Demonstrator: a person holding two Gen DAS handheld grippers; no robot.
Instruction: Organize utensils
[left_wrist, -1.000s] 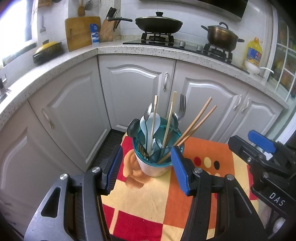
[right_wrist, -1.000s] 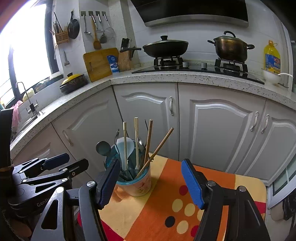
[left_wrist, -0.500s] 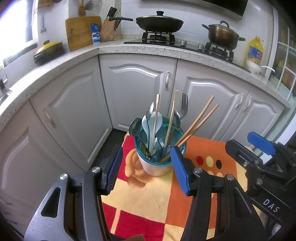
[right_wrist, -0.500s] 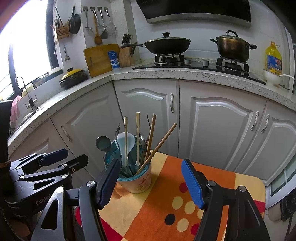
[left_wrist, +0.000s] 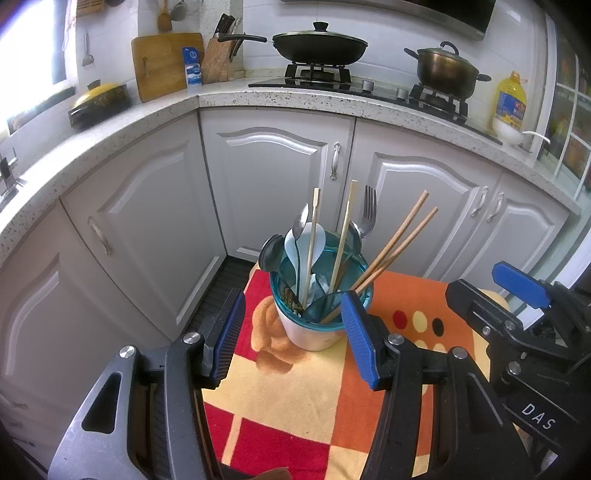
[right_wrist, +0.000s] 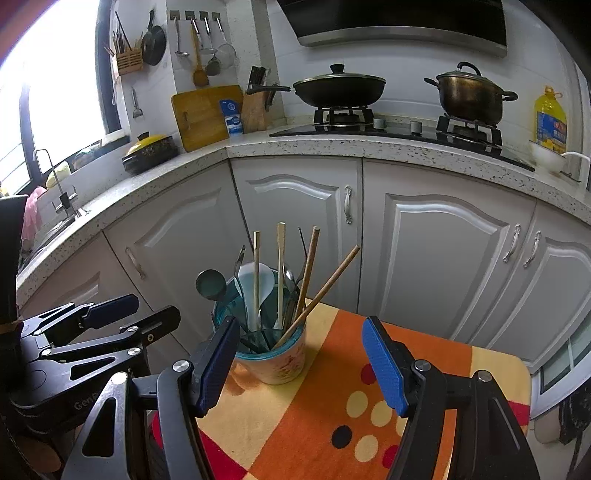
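Teal-rimmed utensil cup stands upright on the orange patterned cloth, holding wooden chopsticks, a fork and what look like spoons. Left gripper and right gripper are both spread wide, holding nothing, near the cup.

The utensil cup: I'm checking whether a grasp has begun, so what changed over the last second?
Little changed. Both cameras drifted slightly, so the cup sits a touch lower in the left view and a bit more toward the centre in the right view. The left gripper and right gripper remain open and empty; nothing was taken hold of or let go. The chopsticks, fork and spoons stayed in the cup on the cloth.
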